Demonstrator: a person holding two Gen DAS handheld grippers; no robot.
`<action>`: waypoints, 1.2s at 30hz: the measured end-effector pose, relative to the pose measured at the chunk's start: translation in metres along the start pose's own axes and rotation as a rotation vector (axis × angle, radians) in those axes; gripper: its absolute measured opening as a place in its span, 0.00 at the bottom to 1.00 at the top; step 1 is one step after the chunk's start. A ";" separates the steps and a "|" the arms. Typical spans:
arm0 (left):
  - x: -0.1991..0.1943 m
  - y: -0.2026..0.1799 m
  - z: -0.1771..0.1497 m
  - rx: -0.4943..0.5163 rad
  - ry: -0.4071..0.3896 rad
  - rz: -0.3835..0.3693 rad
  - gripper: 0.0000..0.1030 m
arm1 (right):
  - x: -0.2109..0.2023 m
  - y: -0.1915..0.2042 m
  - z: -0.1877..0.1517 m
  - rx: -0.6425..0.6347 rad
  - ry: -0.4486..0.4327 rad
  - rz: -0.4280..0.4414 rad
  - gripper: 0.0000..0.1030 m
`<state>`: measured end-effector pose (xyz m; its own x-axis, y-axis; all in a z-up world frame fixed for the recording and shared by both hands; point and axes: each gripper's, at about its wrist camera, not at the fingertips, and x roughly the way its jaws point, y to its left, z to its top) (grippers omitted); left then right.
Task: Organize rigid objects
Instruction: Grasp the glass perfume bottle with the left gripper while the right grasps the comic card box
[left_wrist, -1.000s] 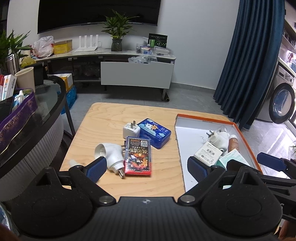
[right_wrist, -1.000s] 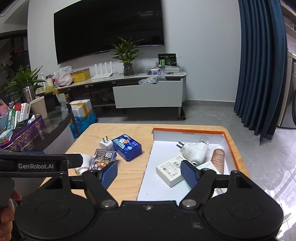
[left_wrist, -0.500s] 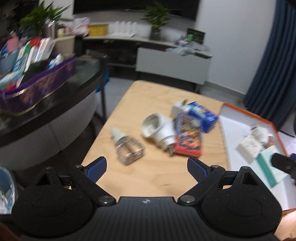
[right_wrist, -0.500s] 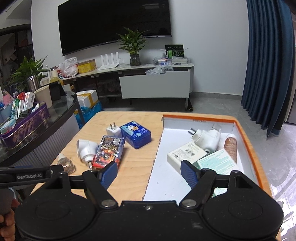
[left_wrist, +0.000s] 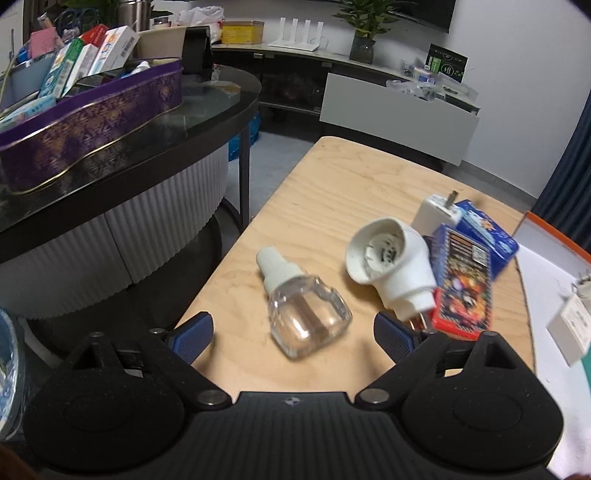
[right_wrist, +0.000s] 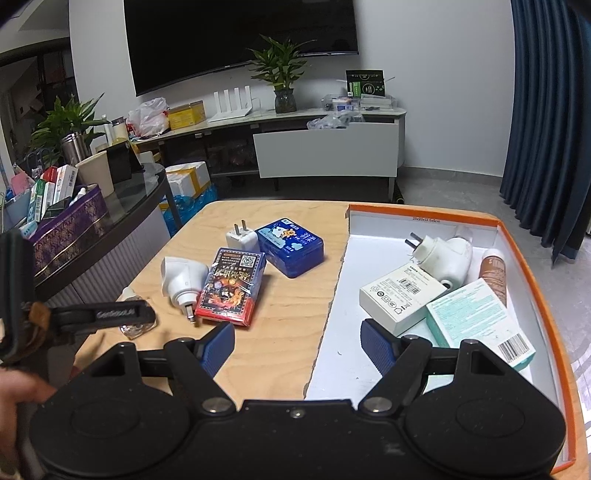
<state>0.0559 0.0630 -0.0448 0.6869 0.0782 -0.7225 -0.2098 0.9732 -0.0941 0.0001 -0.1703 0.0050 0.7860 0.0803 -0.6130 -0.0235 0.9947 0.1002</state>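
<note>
A clear glass bottle (left_wrist: 303, 306) with a white cap lies on the wooden table (left_wrist: 332, 177). My left gripper (left_wrist: 293, 334) is open and low over it, and the bottle's base sits between the blue pads without touching them. Beside it lie a white plug-in vaporizer (left_wrist: 391, 266), a red card box (left_wrist: 463, 284), a blue tin (left_wrist: 487, 236) and a white charger (left_wrist: 436, 214). My right gripper (right_wrist: 297, 347) hangs open and empty over the near edge of the orange-rimmed tray (right_wrist: 532, 266). The tray holds a white vaporizer (right_wrist: 443, 254), a white box (right_wrist: 402, 295), a teal box (right_wrist: 480, 325) and a brown bottle (right_wrist: 493, 273).
A dark round side table (left_wrist: 184, 147) with a purple tin (left_wrist: 92, 122) full of boxes stands close on the left. A TV console (right_wrist: 325, 147) lines the back wall and a blue curtain (right_wrist: 546, 129) hangs at the right. A person's hand (right_wrist: 22, 387) holds the left gripper.
The left gripper swung left and sank toward the table, so the clear bottle now lies between its fingers. The right gripper dropped a little and tilted down over the tray's edge.
</note>
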 end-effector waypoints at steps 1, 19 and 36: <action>0.004 0.000 0.002 0.007 0.004 0.000 0.90 | 0.002 0.000 0.000 0.001 0.002 0.002 0.86; -0.016 -0.002 -0.009 0.164 -0.072 -0.138 0.50 | 0.074 0.036 0.031 -0.003 0.055 0.052 0.86; -0.020 0.003 -0.010 0.182 -0.121 -0.205 0.50 | 0.172 0.067 0.036 0.046 0.188 -0.047 0.87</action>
<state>0.0347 0.0621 -0.0378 0.7826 -0.1093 -0.6129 0.0623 0.9933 -0.0976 0.1560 -0.0924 -0.0659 0.6562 0.0483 -0.7530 0.0423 0.9940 0.1006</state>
